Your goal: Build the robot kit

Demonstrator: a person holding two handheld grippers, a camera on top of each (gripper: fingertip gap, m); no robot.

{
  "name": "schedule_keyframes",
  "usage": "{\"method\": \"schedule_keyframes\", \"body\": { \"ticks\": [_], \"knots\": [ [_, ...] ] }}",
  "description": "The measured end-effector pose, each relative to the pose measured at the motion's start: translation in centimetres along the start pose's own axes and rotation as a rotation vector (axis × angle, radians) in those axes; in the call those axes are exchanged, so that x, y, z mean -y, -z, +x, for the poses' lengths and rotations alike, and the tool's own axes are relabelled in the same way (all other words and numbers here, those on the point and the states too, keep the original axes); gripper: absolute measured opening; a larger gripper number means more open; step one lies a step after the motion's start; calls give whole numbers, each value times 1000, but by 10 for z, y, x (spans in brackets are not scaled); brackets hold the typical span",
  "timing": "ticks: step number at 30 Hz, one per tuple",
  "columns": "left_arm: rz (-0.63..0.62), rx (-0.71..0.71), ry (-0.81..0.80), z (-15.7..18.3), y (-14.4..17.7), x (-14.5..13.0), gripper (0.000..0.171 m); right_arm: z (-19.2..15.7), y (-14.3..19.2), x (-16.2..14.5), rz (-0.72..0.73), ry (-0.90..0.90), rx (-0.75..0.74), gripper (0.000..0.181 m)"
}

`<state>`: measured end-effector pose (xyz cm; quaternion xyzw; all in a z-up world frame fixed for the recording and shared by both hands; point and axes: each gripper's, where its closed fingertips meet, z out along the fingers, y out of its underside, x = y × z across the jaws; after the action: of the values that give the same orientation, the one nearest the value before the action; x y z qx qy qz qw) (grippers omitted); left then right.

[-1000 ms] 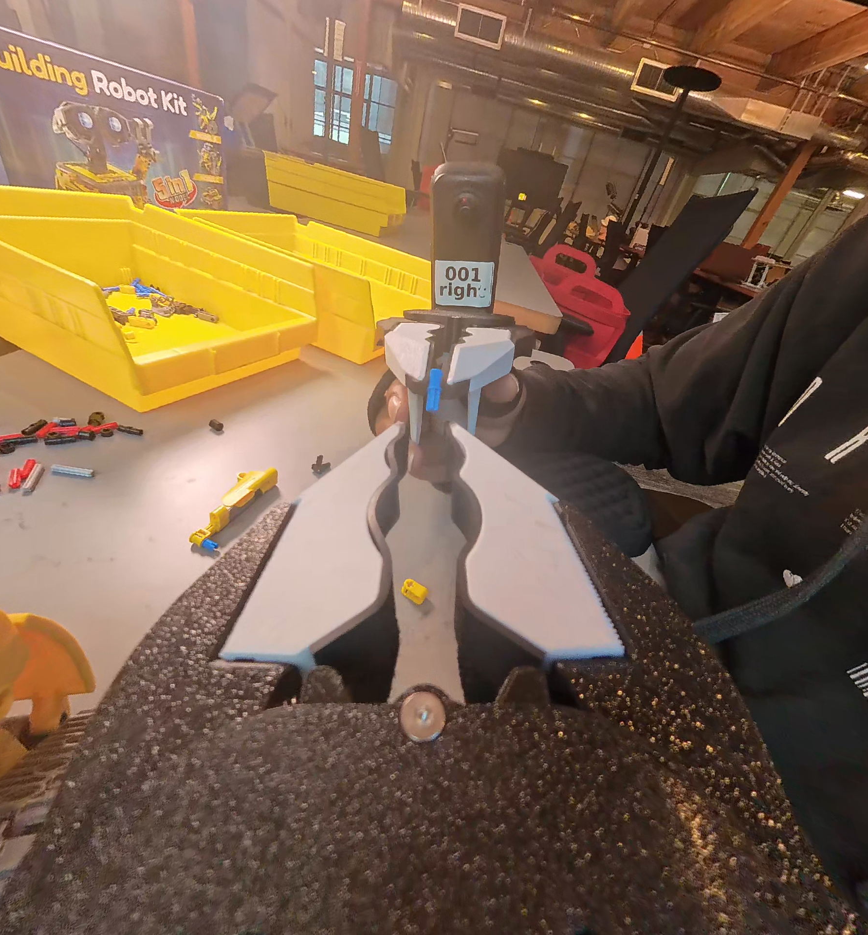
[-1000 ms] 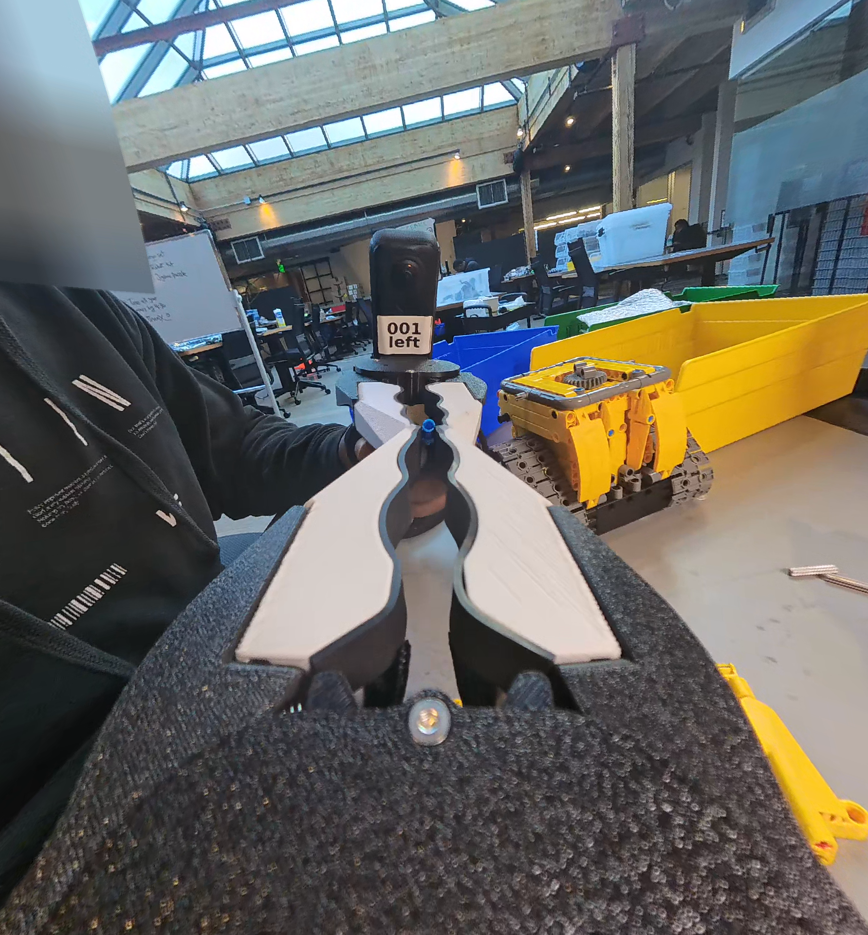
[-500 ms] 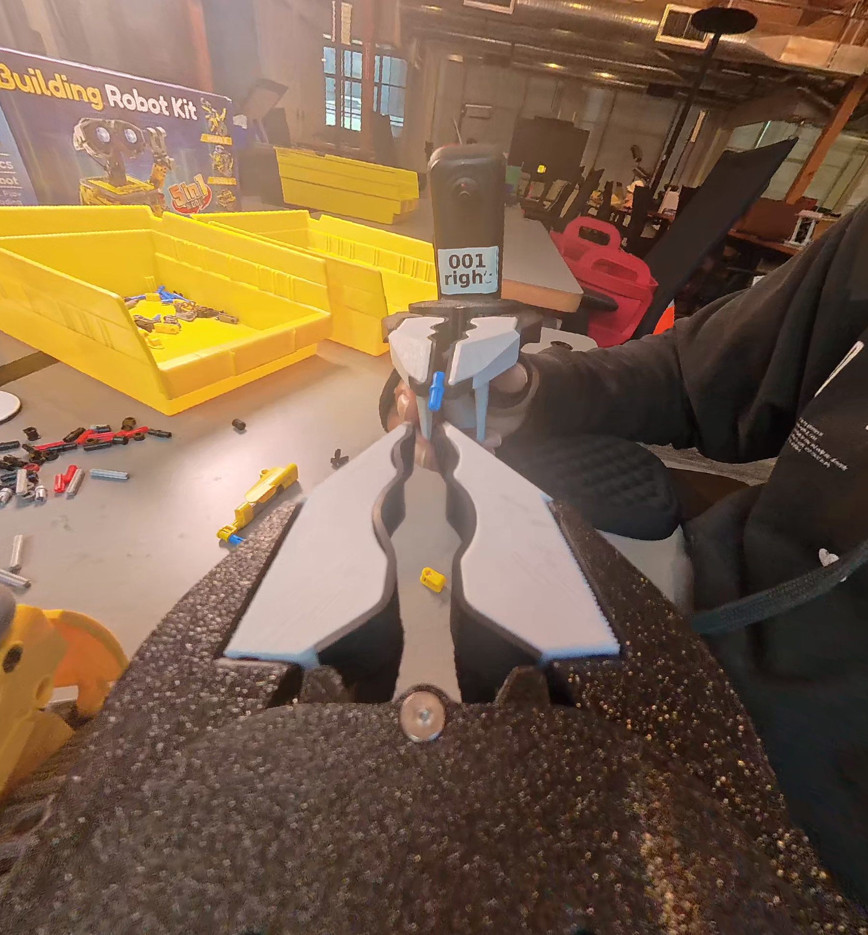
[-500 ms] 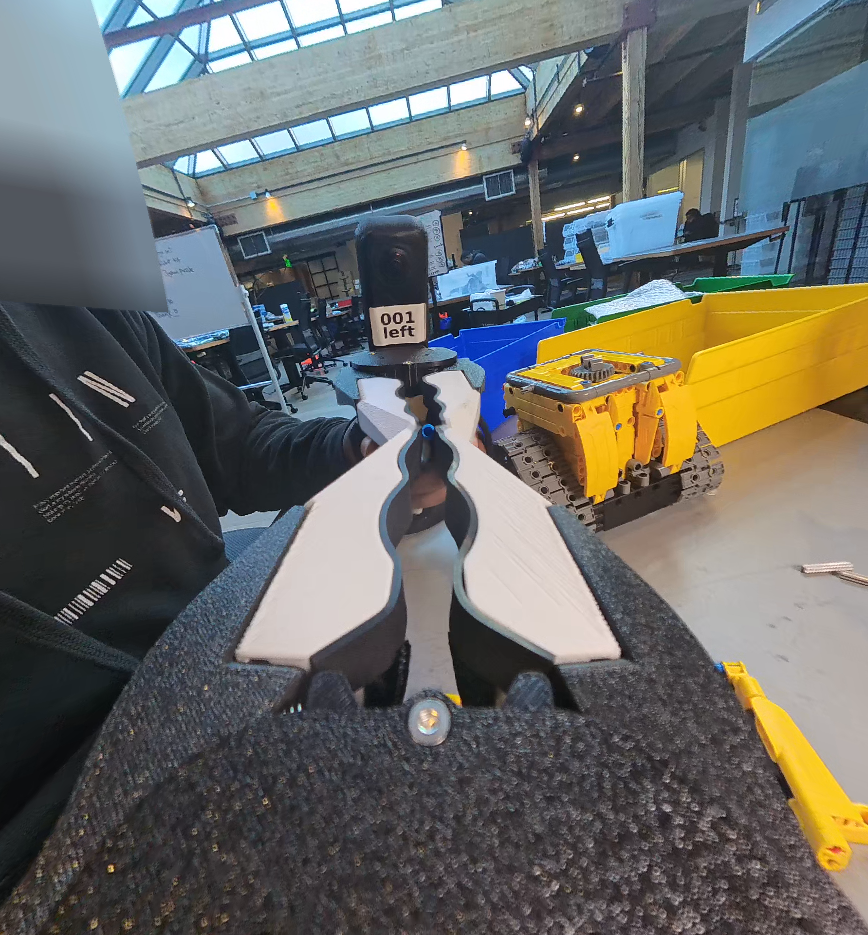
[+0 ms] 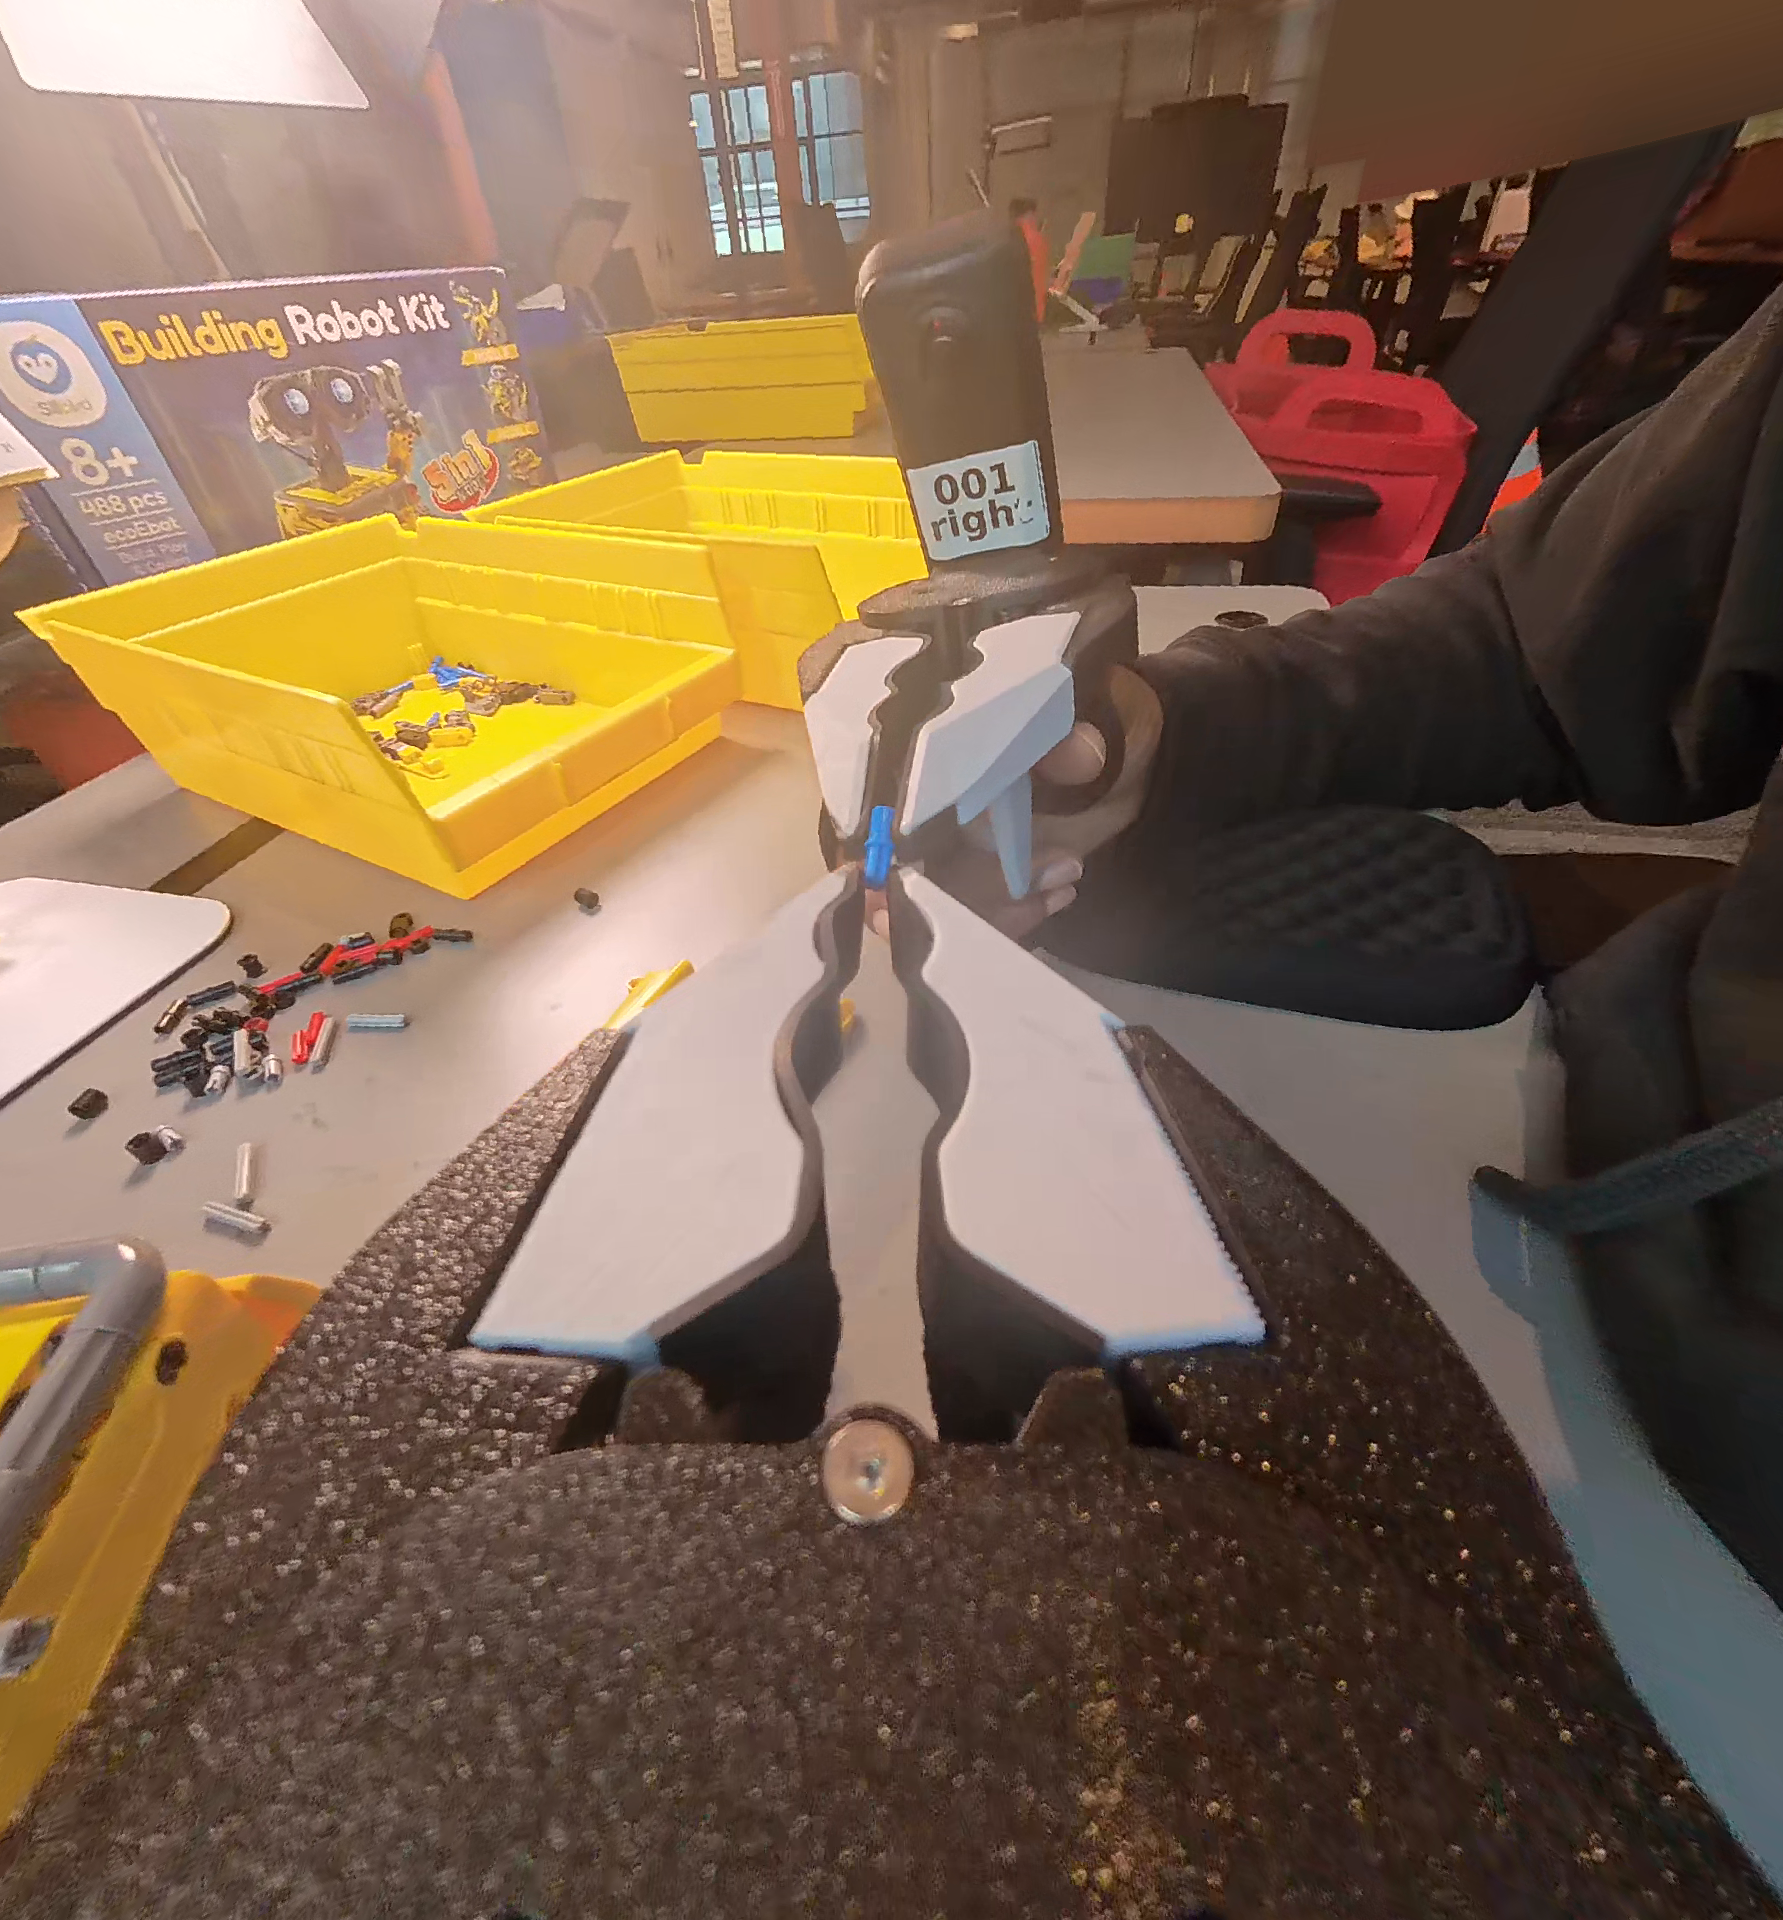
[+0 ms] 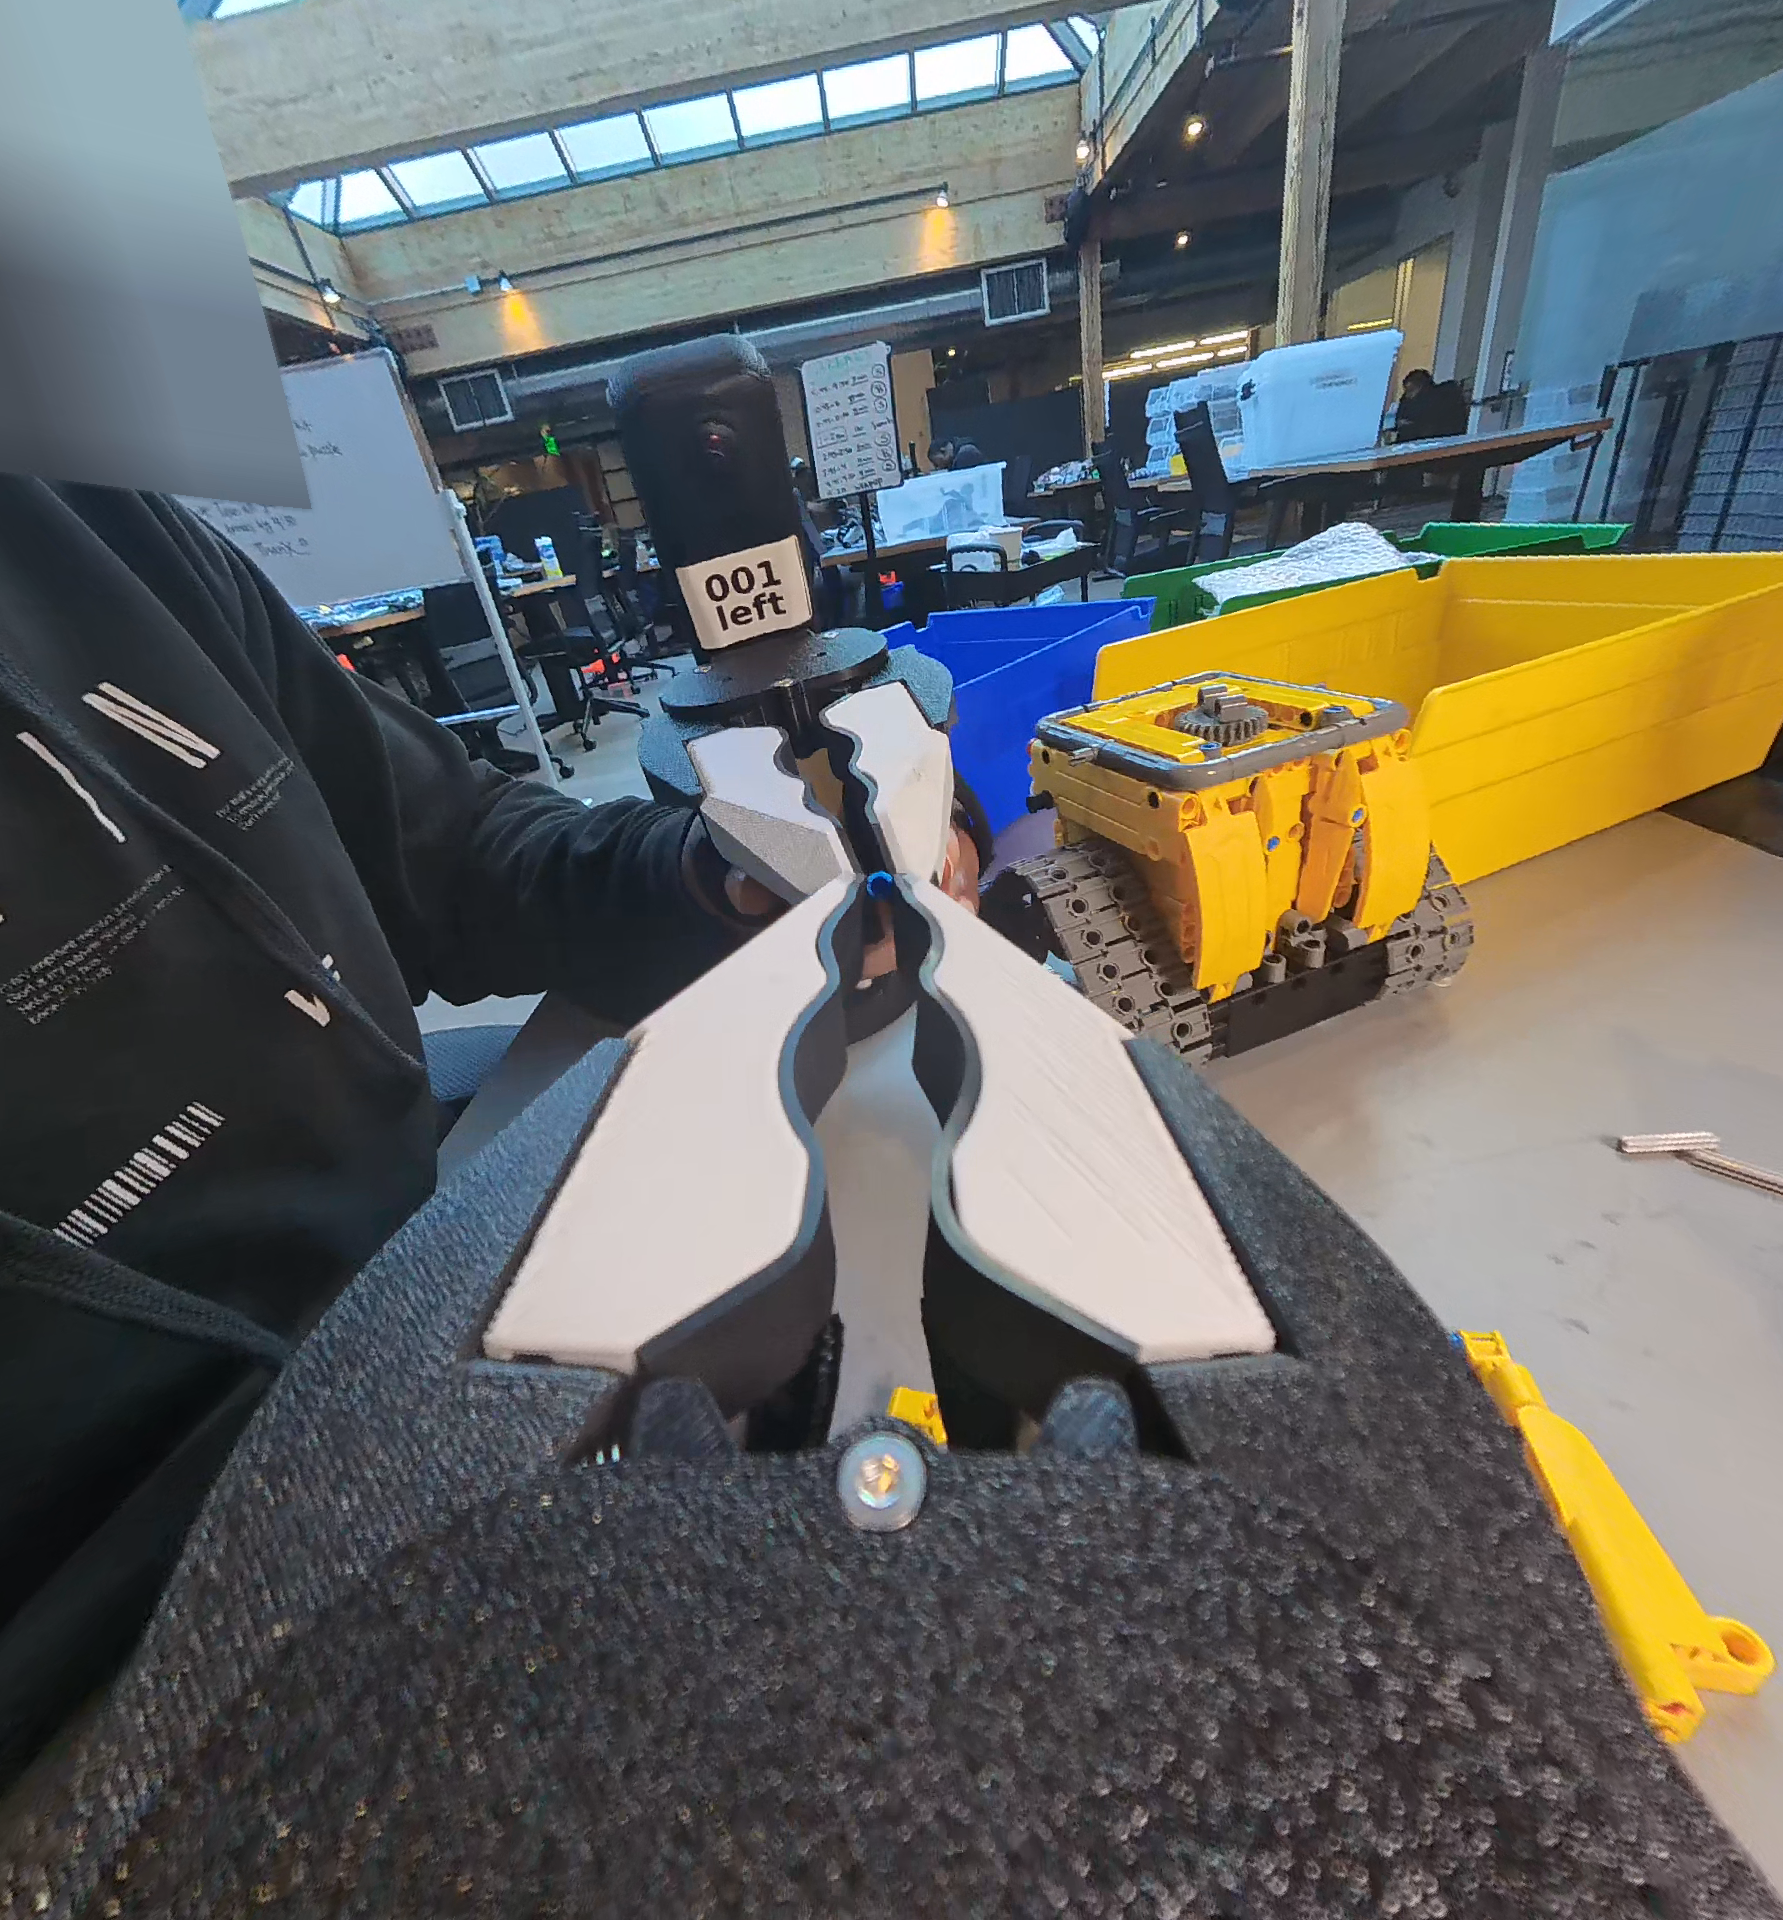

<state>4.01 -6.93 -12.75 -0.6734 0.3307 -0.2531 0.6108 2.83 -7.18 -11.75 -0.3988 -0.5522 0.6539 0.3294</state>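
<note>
Left wrist view: my left gripper and right gripper meet tip to tip, both pinched narrow on one blue pin, steadying it above the table.

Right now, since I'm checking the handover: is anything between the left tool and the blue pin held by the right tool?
Nothing visible. The left tool's tips meet the blue pin's near end, with the right tool clamped on it; loose parts lie aside on the table.
</note>
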Motion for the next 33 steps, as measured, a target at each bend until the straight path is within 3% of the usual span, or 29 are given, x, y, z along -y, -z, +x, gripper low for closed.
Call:
{"method": "schedule_keyframes", "body": {
  "ticks": [24,28,33],
  "knots": [
    [-69,-66,88,5,-6,-16,2,-1,-3,-11,-91,56,-17,4],
    [-67,-59,179,-4,-2,-17,13,10,2,-9,-124,174,-116,4],
    [3,-108,393,-10,0,-9,14,20,6,-23,-258,426,-244,4]
  ]
}}
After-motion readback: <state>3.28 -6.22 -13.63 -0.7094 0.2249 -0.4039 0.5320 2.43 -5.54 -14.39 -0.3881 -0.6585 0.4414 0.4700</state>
